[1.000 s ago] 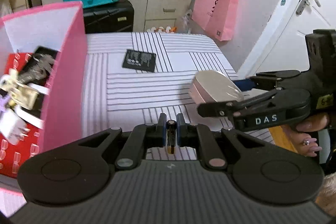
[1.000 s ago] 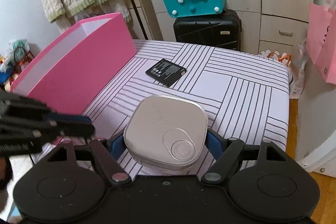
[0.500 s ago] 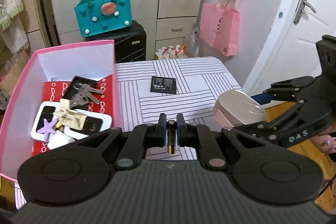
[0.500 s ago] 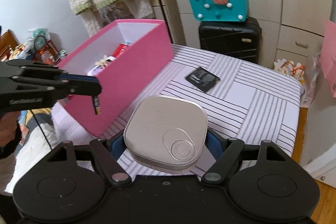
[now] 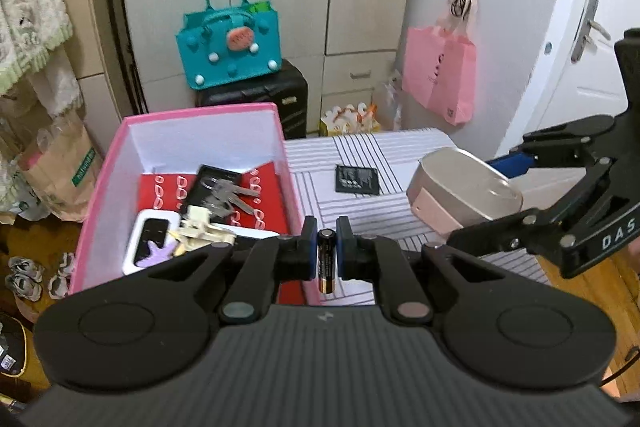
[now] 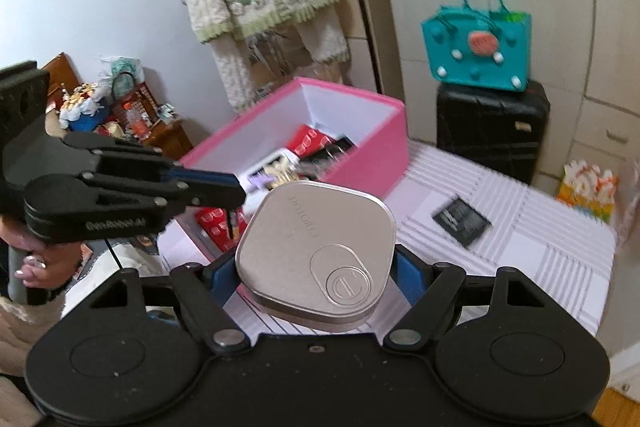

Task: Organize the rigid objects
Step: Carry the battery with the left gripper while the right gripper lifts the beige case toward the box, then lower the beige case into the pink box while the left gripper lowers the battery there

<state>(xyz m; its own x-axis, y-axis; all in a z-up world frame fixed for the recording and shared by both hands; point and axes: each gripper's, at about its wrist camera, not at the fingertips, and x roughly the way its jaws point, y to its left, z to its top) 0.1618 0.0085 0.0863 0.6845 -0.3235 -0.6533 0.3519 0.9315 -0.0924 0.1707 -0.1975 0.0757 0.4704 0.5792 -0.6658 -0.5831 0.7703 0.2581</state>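
Rising since earlier | left hand-held gripper [image 5: 324,251]: battery [image 5: 326,261] | right hand-held gripper [image 6: 312,267]: tin [image 6: 314,251]

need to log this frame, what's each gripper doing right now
left gripper: closed on the battery
right gripper: closed on the silver tin

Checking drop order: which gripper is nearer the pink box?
Left. The left gripper, shut on the battery, hangs at the pink box's near right wall. The right gripper, shut on the silver tin, is over the striped table.
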